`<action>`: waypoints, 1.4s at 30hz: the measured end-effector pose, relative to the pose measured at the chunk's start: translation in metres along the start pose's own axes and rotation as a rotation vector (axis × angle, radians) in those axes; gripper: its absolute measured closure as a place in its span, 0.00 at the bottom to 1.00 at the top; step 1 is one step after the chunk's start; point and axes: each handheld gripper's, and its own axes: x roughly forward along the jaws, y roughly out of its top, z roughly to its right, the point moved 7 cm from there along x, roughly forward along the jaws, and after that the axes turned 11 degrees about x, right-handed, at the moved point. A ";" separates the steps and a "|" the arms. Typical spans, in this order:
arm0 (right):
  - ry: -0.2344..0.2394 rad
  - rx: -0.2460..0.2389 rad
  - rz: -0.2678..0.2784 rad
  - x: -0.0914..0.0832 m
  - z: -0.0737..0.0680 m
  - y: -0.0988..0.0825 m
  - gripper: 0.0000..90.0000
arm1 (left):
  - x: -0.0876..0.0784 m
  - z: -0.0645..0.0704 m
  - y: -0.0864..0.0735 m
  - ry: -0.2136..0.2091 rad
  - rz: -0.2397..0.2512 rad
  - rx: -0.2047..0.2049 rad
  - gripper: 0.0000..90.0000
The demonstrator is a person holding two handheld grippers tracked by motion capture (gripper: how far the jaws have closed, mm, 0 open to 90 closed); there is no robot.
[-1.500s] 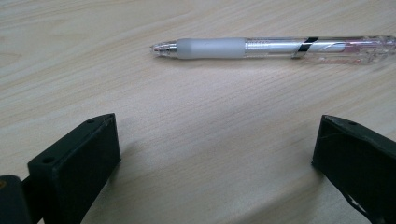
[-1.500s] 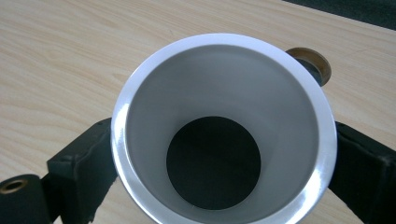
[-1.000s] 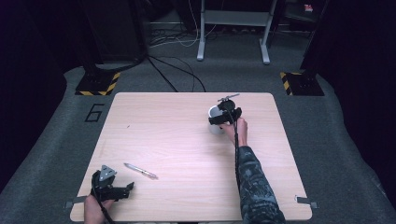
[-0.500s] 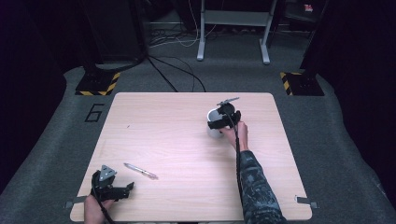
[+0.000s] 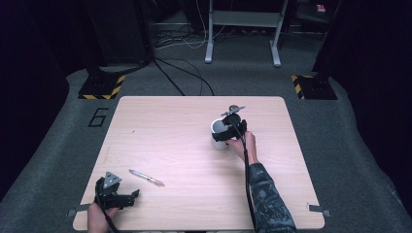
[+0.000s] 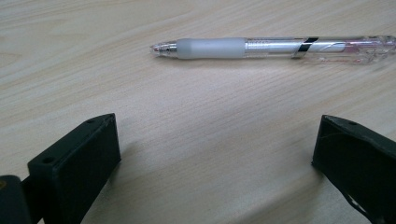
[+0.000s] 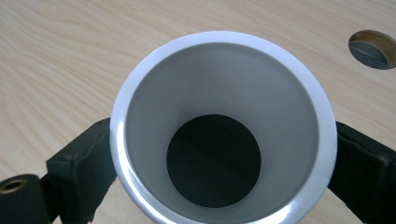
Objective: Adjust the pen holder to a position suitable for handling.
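Note:
A white cup with a dark bottom stands right of the table's middle. My right gripper is shut on it. In the right gripper view the black jaws press the cup from both sides below its rim, and the right gripper looks down into it. A clear pen with a grey grip lies on the wood near the front left. My left gripper rests just in front of it, open. In the left gripper view the pen lies crosswise beyond the wide-apart jaws of the left gripper.
The wooden table has a round hole near the cup. Beyond the far edge lie grey carpet with a "6" mark, cables, a metal frame and striped stand bases.
My right gripper has moved with the cup a little toward the near side and left. The left gripper and the pen have stayed in place.

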 end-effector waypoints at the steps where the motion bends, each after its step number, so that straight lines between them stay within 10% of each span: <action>1: 0.002 -0.008 -0.001 -0.001 -0.002 -0.001 0.06 | 0.000 0.000 0.000 0.000 0.000 0.000 0.01; 42: 0.136 -0.064 0.000 -0.015 -0.061 -0.044 0.05 | 0.000 -0.001 0.000 0.000 -0.009 0.006 0.01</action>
